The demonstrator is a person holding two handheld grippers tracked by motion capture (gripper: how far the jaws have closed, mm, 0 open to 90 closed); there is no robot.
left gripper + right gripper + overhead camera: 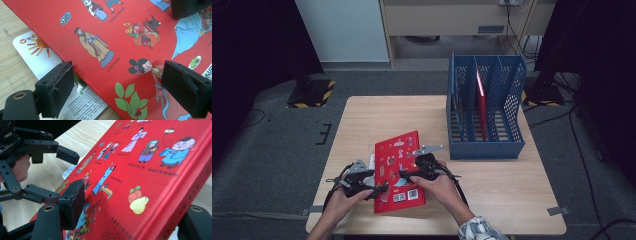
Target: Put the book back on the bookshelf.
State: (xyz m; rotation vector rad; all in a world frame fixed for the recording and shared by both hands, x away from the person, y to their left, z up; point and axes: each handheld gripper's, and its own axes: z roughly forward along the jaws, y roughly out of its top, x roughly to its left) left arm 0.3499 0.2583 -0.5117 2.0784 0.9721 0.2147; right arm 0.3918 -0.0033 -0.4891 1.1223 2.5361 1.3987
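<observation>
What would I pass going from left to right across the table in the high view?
Left gripper → red book → right gripper → blue file rack, with a red book standing in it.

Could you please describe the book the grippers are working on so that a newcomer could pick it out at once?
On the wooden table, look left of the blue file rack, at the near edge. The red book lies there on a white leaflet. Unlike the red book in the rack, it lies flat, showing cartoon figures.
</observation>
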